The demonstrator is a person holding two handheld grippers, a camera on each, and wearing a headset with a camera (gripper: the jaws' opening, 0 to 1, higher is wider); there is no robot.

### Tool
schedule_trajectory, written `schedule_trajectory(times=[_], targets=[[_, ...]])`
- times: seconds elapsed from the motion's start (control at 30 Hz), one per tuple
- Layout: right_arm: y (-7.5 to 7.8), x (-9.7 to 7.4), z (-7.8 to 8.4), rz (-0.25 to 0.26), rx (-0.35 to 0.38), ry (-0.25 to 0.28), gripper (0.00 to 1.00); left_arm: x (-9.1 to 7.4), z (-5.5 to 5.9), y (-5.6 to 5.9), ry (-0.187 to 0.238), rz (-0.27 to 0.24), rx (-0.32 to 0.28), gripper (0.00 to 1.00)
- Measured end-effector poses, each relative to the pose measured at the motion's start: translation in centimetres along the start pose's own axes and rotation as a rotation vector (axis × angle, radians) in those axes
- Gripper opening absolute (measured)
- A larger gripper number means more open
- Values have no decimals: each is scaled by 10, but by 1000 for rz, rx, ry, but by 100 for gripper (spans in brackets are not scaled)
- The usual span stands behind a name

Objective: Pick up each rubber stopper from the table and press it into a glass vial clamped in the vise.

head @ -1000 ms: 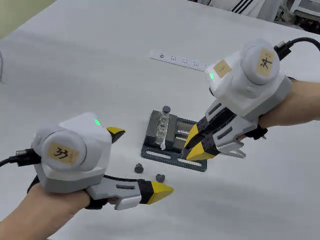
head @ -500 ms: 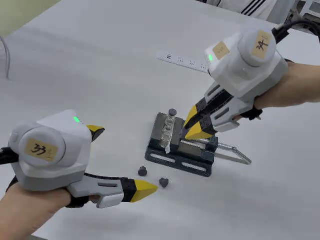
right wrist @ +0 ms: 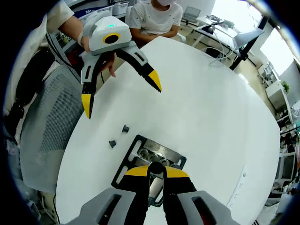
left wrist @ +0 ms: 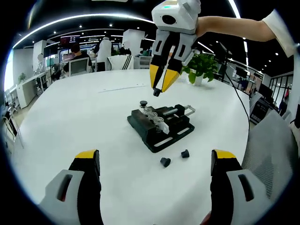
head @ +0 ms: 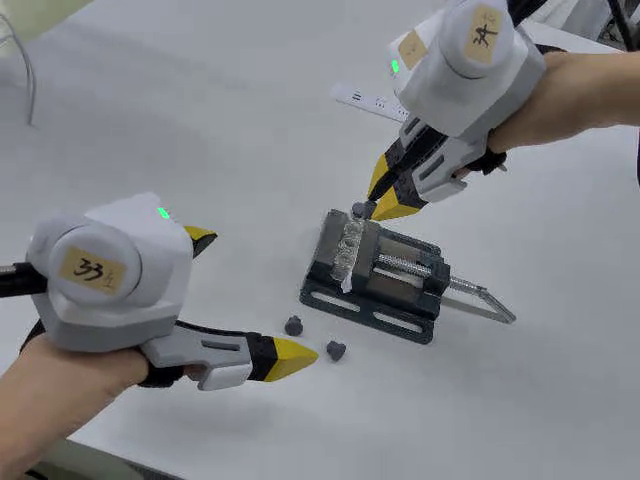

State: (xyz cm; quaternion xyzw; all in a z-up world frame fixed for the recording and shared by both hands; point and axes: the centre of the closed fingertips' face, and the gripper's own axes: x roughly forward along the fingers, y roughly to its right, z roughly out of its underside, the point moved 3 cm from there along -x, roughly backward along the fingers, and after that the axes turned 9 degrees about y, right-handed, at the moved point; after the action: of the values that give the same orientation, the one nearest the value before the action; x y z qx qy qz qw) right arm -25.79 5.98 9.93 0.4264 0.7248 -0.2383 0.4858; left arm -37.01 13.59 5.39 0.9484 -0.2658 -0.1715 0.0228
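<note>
so the left gripper (head: pixel 255 295) and right gripper (head: pixel 378 205) are white with yellow-black tips, stoppers (head: pixel 294 326) dark grey, vise (head: pixel 395 290) black, table (head: pixel 200 120) plain white

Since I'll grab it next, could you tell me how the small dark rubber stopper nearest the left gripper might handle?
This small dark rubber stopper looks tiny beside the black metal vise, so probably very light. Its round form lies on a smooth white table, so a nudge may roll it.
</note>
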Motion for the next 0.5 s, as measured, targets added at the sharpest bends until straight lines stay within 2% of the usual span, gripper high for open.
schedule_trajectory(times=[0.33, 0.5], targets=[[9, 18, 8, -43, -10, -55, 5, -1, 2, 0, 3, 0, 0, 97], [8, 19, 10, -56, -6, -75, 5, -2, 4, 0, 0, -2, -7, 97]])
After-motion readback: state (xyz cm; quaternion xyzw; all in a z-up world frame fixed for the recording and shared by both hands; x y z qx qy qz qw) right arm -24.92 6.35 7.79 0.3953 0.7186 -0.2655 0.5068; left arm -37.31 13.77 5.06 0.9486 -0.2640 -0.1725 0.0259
